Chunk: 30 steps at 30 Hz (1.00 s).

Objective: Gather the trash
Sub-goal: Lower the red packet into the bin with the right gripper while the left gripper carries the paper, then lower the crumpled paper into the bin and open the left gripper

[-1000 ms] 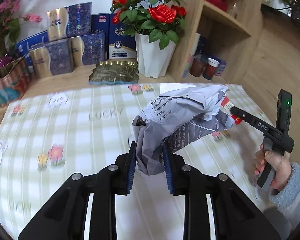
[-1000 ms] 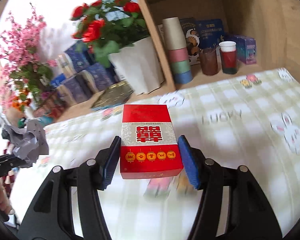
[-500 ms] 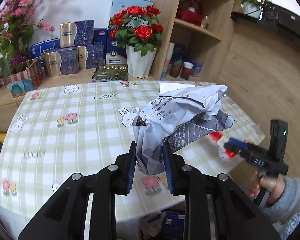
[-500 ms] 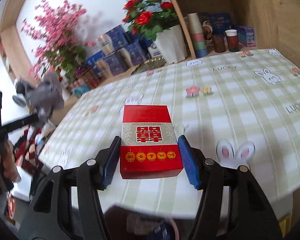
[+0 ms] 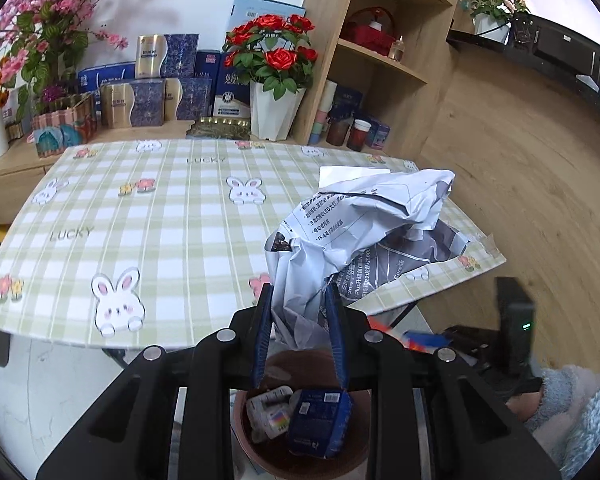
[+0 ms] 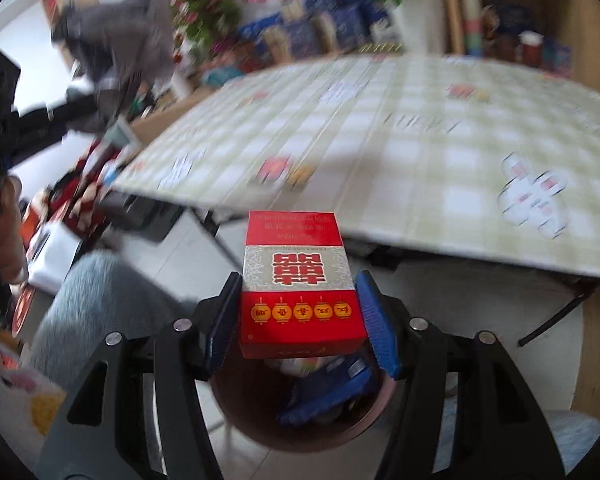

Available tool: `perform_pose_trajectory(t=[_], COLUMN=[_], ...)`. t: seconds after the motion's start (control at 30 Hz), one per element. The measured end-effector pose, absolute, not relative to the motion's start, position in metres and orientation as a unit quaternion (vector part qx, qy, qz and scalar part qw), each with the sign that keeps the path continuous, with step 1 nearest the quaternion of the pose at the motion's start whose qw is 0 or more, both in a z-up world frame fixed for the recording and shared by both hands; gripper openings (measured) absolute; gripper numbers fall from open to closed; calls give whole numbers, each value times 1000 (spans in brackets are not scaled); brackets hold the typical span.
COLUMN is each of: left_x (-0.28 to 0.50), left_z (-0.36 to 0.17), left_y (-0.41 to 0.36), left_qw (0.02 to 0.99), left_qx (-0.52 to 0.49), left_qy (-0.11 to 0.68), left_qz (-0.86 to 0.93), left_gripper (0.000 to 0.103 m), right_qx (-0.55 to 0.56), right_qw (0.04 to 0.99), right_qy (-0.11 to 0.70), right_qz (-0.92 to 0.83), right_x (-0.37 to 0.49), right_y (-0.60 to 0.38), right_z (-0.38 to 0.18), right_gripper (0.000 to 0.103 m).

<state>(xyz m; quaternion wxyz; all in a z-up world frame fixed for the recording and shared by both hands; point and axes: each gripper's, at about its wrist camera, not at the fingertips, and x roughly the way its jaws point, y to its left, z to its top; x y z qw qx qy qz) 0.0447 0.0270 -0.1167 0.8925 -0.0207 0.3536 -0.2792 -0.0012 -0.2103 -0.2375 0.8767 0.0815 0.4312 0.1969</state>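
Two grippers hang over the floor just off the near edge of the table (image 5: 148, 216), which wears a green-checked cloth printed with rabbits and flowers and fills the left wrist view from nine o'clock to two o'clock. Behind it, at twelve o'clock, a white pot of red roses (image 5: 274, 68) stands beside a wooden shelf unit (image 5: 376, 68), with blue and gold boxes (image 5: 152, 92) stacked at eleven o'clock.

Below the table edge, at six o'clock in both views, sits a round brown bin (image 5: 300, 452). Inside it lie a blue carton (image 5: 320, 420) and a small white packet (image 5: 268, 412).

The left gripper (image 5: 300, 332) has its blue pads clamped on the lower end of a crumpled grey plastic bag (image 5: 364, 232); the bag rises from the pads towards one o'clock, printed side up, and its pinched end hangs above the bin's mouth. In the right wrist view the same bag is a grey blur at ten o'clock.

The right gripper (image 6: 298, 320) holds a red box (image 6: 298, 280) with a silver band and a row of gold lanterns, its pads pressed on the box's two long sides. The box is directly above the bin opening, clear of the table. A fuzzy pale-blue sleeve (image 5: 580, 400) shows at four o'clock in the left view, behind the right gripper's handle.
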Motion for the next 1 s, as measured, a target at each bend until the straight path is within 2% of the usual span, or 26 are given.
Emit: perform_pose_trajectory(t=[0.2, 0.4, 0.6, 0.63, 0.7, 0.77, 1.0], left_x=[29, 20, 16, 15, 15, 15, 16], left_z=[-140, -157, -169, -170, -171, -173, -184], left_y=[33, 46, 57, 57, 59, 60, 55], left_qw=[888, 885, 882, 882, 881, 881, 874], left_qx=[-33, -51, -57, -58, -61, -62, -57], left_qy=[373, 390, 404, 405, 407, 409, 424], left_qz=[-268, -251, -237, -236, -232, -230, -230], left_gripper=[26, 26, 26, 26, 26, 26, 26], right_qx=[58, 14, 11, 13, 24, 32, 83], right_qw=[826, 804, 795, 797, 800, 808, 850], right_qy=[514, 565, 582, 580, 575, 563, 500], right_qz=[221, 184, 171, 170, 171, 169, 146], right_x=[21, 31, 34, 34, 35, 35, 33], right_y=[-174, -154, -160, -161, -165, -168, -194], right_z=[-300, -351, -362, -362, -360, -353, -306], right_gripper=[59, 59, 60, 62, 79, 86, 97])
